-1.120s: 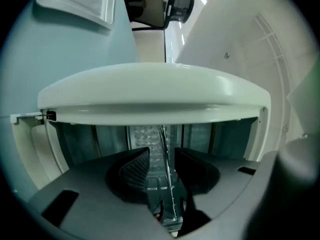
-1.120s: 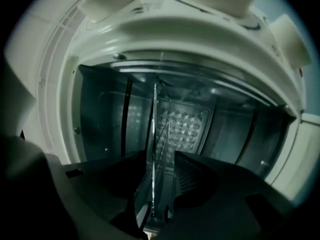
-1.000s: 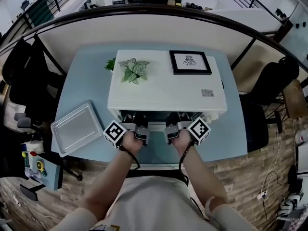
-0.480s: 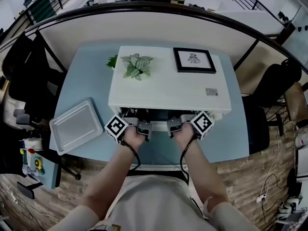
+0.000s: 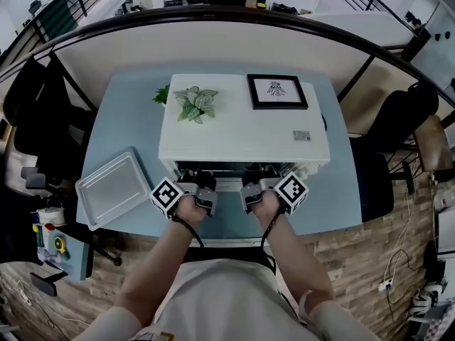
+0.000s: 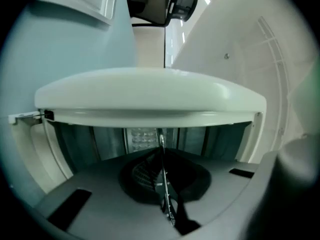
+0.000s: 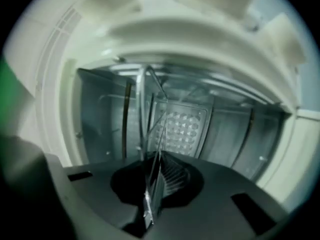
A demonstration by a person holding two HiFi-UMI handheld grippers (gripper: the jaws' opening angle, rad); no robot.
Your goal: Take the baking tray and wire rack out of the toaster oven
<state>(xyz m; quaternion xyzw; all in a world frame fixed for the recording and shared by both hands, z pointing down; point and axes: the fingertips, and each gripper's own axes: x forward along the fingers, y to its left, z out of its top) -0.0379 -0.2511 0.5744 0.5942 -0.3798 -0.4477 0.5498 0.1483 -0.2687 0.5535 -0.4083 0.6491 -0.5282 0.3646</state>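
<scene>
We reach both forearms forward, side by side, with our left hand [image 5: 190, 209] and right hand [image 5: 267, 206] near each other. Both tools point roughly level. The left gripper [image 5: 202, 182] has just been closing its jaws, which pinch a thin wire of the wire rack [image 6: 161, 151]. The right gripper [image 5: 253, 183] has done the same.

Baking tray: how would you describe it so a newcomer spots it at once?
Start at the white toaster oven on the pale blue table. The baking tray lies flat at the table's near left corner, left of the oven. It is the only shallow silver-grey rectangle there.
</scene>
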